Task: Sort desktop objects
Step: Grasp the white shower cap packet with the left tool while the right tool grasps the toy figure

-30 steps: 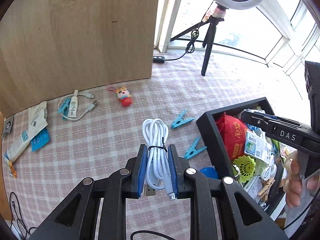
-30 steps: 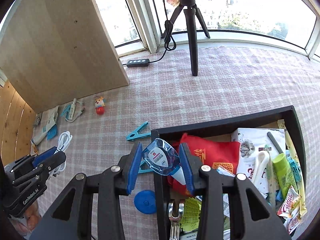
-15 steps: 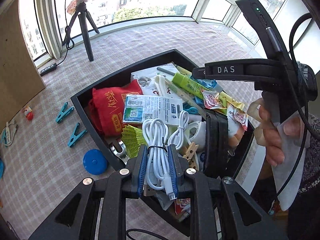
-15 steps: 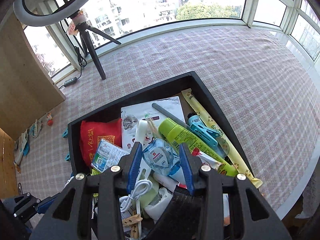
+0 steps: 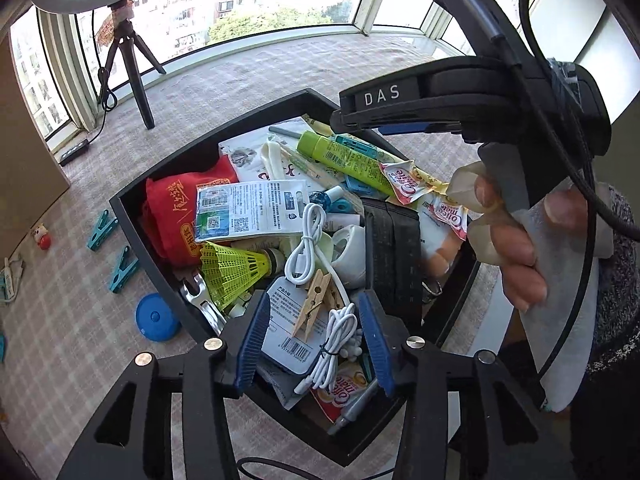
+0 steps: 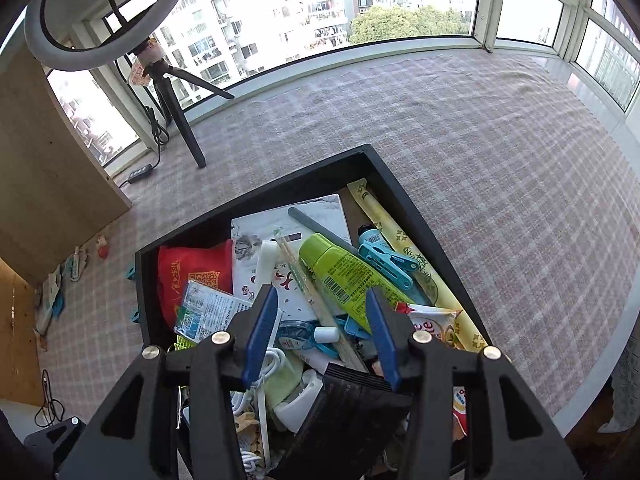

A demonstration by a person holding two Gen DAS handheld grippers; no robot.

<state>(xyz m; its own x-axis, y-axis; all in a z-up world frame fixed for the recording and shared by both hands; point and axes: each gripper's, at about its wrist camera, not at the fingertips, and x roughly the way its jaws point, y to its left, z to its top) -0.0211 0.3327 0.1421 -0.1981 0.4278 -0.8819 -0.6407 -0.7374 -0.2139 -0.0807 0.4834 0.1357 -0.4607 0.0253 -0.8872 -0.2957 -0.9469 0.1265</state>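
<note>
- Over the black tray (image 5: 132,216), both grippers point down at its heaped contents.
- Only the left wrist view shows the blue disc (image 5: 157,317) and teal pegs (image 5: 124,264) on the checked cloth (image 5: 72,344), plus the hand (image 5: 516,232) holding the right gripper's handle, lettered "DAS".
- Only the right wrist view shows the long yellow wrapper (image 6: 416,260) along the tray's far side, and the ring light (image 6: 100,12).
- Sachets reading "Orice mate" (image 5: 404,178) lie near a green tube (image 5: 344,156).
- The left gripper (image 5: 316,344) is opening; the bundled white cable (image 5: 338,344) lies loose between its pads, on a barcoded card.
- The right gripper (image 6: 320,328) is opening too; the clear blue tape dispenser (image 6: 296,330) lies in the tray between its pads, untouched.
</note>
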